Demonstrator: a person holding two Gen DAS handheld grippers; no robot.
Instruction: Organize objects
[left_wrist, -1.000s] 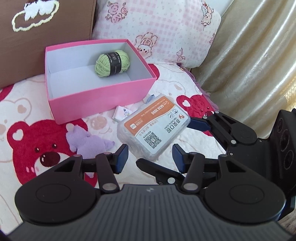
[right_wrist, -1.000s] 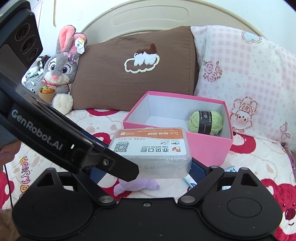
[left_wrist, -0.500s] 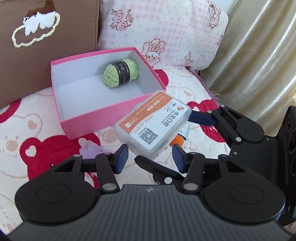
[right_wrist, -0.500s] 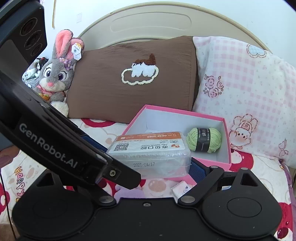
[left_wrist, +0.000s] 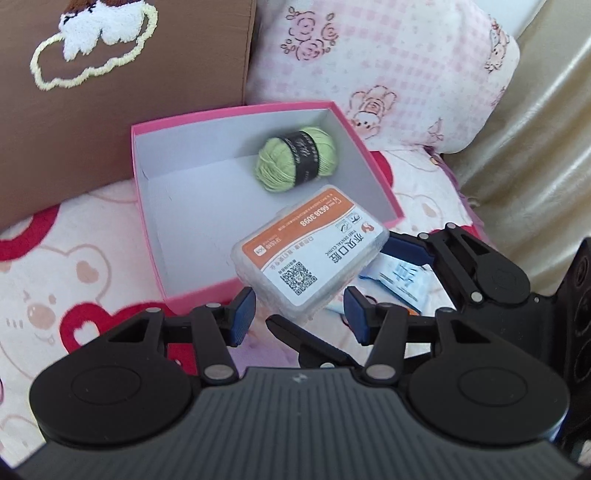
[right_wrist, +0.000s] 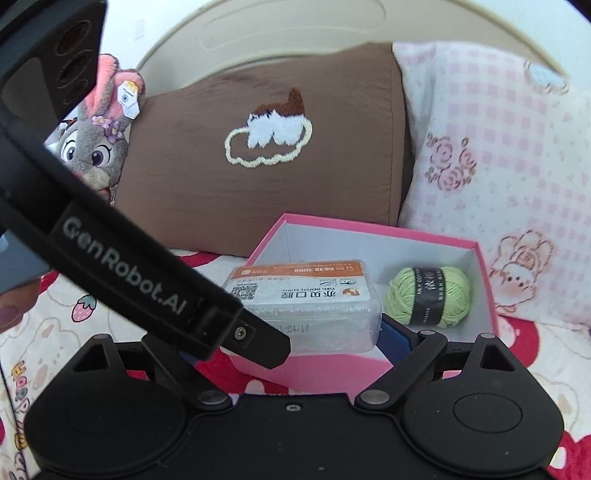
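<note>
The clear case (right_wrist: 306, 306), clamped in the right tongs (right_wrist: 295, 332), hides their left finger; left tongs (left_wrist: 299, 314) apart, empty.

We see bright, even daylight with soft shadows; both views bend at their edges (fisheye), and slight blur softens detail.

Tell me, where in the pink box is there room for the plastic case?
The pink box has a bare white floor along its left wall and front, beside the green yarn. The back right corner is crowded by the yarn. The right claw holds the plastic case.
</note>
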